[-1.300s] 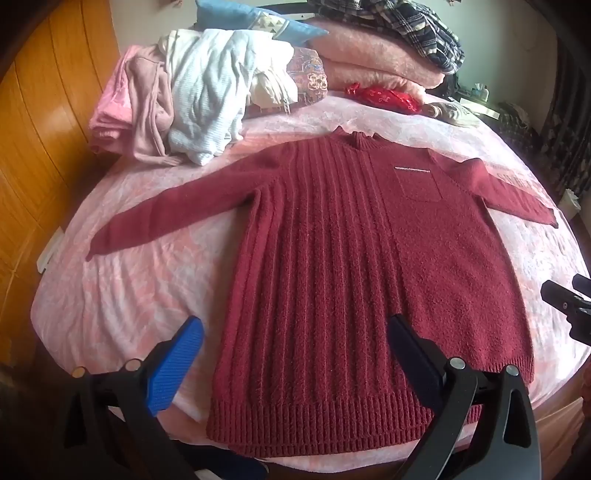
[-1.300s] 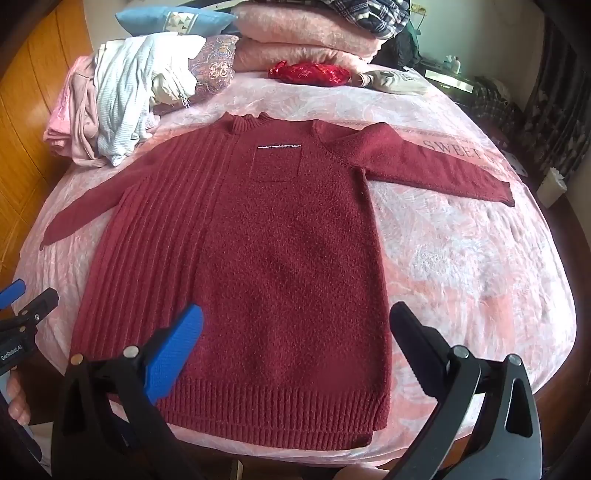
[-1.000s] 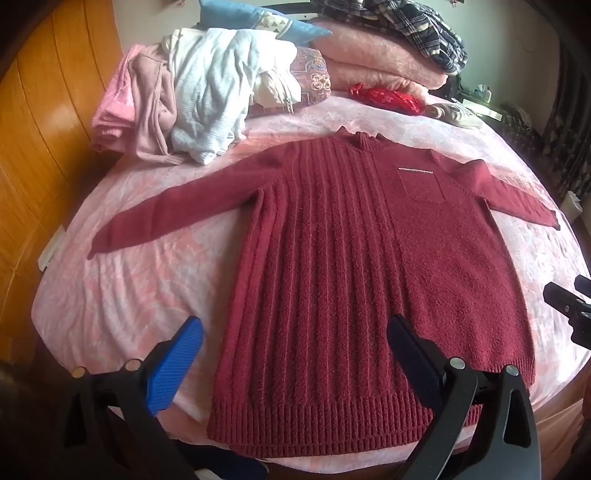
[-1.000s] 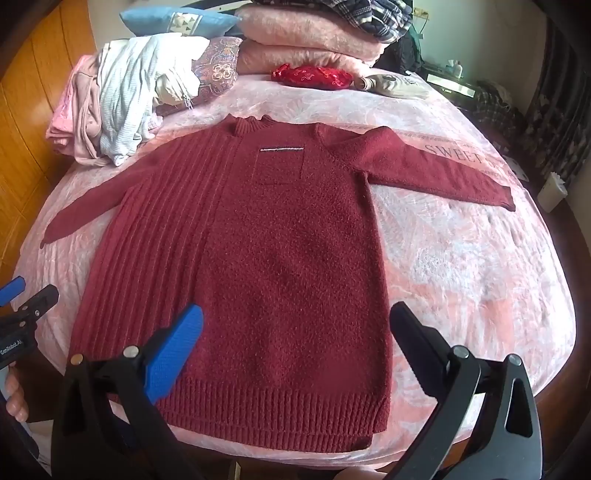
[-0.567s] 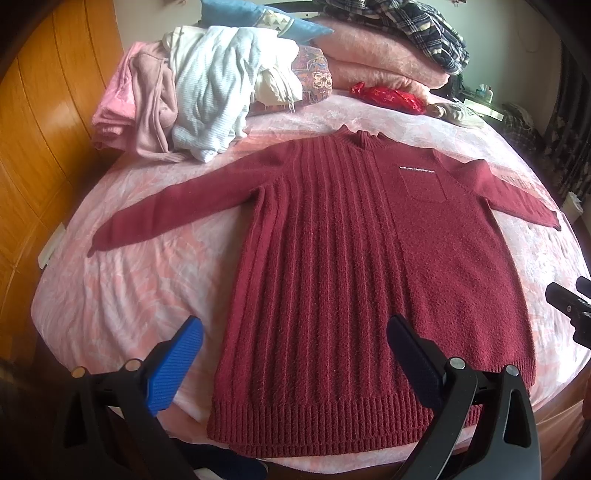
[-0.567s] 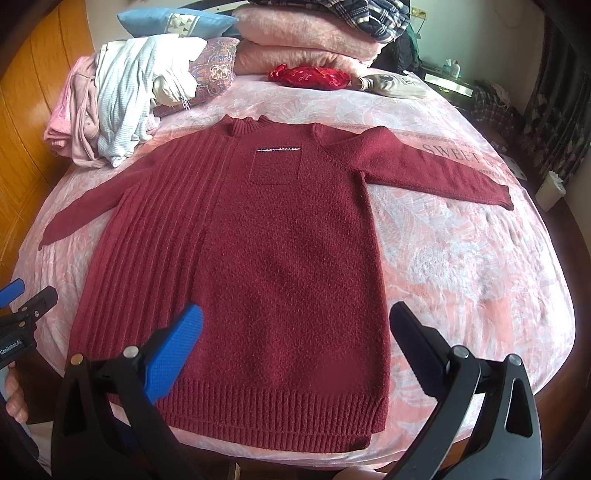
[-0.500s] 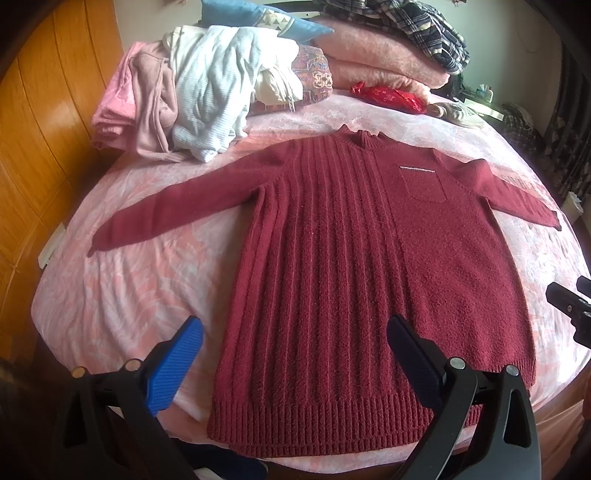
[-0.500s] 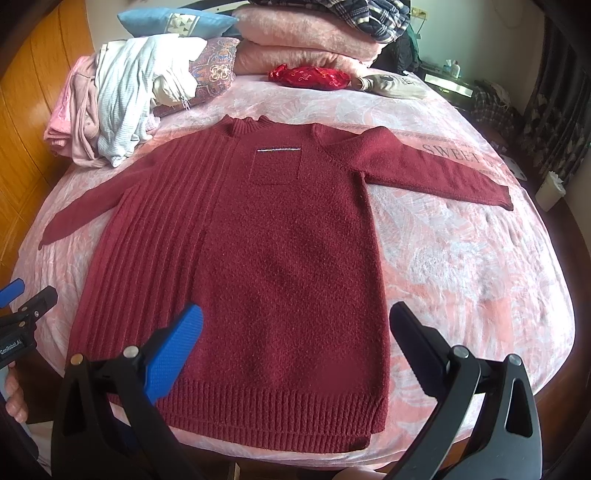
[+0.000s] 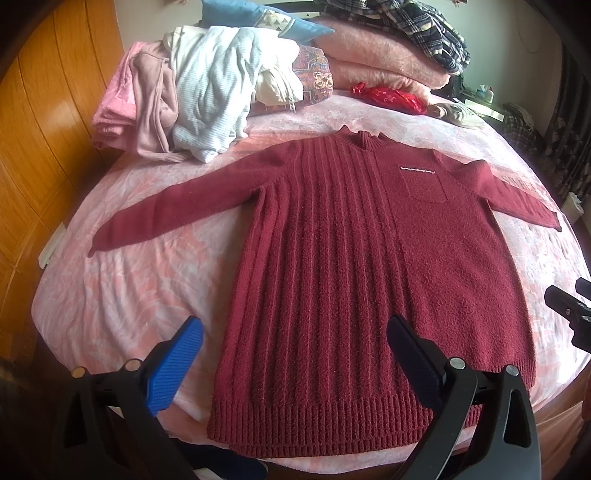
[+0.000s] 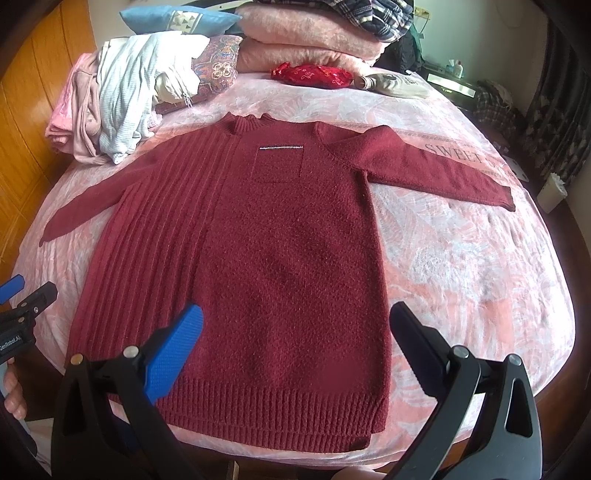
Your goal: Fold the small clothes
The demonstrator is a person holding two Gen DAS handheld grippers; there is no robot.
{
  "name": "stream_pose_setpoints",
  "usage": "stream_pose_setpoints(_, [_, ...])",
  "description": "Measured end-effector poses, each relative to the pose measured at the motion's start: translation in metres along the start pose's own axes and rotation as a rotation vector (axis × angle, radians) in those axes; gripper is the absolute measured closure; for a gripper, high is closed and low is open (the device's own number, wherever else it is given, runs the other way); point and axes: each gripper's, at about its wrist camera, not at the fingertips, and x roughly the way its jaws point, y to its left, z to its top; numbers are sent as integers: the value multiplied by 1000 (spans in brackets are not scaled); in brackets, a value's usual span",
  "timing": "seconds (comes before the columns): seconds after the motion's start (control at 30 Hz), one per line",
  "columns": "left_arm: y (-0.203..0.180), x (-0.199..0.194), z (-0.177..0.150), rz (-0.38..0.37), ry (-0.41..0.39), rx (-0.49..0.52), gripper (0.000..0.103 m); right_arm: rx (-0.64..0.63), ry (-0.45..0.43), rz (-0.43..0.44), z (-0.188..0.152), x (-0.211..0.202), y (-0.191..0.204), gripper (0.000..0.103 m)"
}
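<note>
A dark red knit sweater [image 9: 354, 266] lies flat, front up, on the pink bed [image 9: 122, 288], both sleeves spread out sideways and its ribbed hem toward me. It also shows in the right wrist view [image 10: 266, 258]. My left gripper [image 9: 295, 328] hovers open and empty above the hem's left half. My right gripper [image 10: 295, 314] hovers open and empty above the hem's right half. Each gripper's tip shows at the edge of the other's view.
A pile of pink and white clothes [image 9: 199, 96] sits at the bed's far left. Pink blankets [image 9: 384, 70], a blue pillow [image 9: 258, 18], a red pouch [image 9: 388, 98] and a beige bag [image 10: 399, 85] lie at the head. Wood panelling [image 9: 40, 129] is at the left.
Both grippers have stayed open over the hem with only slight drift. The sweater has not moved.
</note>
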Motion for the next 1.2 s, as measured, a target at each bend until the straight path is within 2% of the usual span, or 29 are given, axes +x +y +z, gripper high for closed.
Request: stream_pose_setpoints(1.2, [6,-1,1,3,2,-4,4,-2,-7,-5,2,-3,-1,3])
